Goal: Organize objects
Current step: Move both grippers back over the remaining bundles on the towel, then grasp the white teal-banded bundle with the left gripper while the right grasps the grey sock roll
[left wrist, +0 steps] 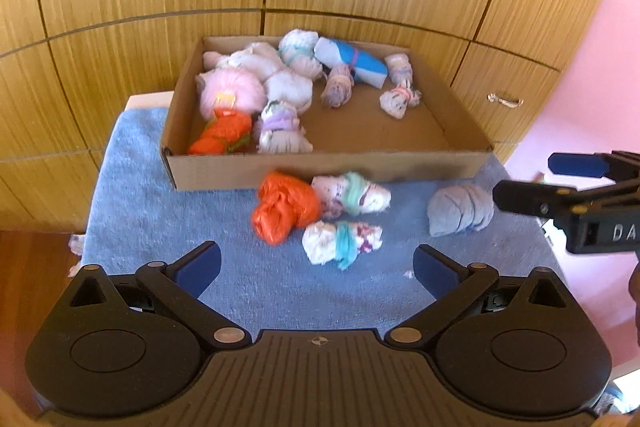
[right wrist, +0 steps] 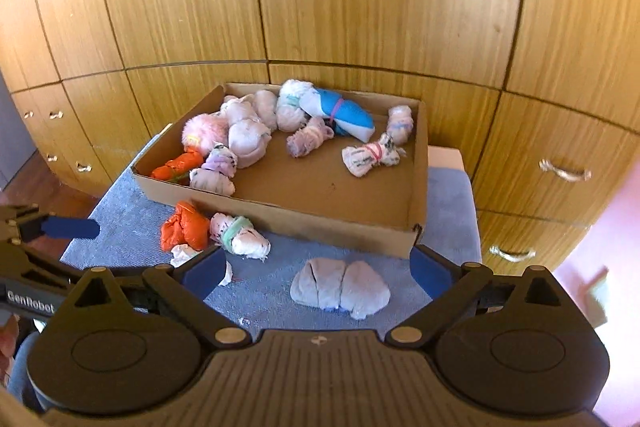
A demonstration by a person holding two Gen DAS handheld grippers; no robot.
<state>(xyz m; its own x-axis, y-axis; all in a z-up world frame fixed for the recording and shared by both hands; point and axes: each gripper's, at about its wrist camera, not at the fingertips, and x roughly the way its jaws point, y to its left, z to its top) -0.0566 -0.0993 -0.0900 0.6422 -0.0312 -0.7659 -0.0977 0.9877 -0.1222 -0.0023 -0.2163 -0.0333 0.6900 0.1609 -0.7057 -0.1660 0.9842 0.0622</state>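
Standing behind everything, the wooden wardrobe (right wrist: 360, 7) is backing a counter under a blue towel (left wrist: 160, 227), which is carrying the cardboard box (left wrist: 328, 167) where bundled socks are collecting. Four bundles are waiting outside it: the grey bundle (right wrist: 340, 289) is lying between the right gripper (right wrist: 318, 273)'s spread, empty fingers, while the left gripper (left wrist: 316, 269), fingers likewise spread and empty, is facing the orange bundle (left wrist: 284, 211).

Orange bundle (left wrist: 285, 211), blue towel (left wrist: 168, 219)
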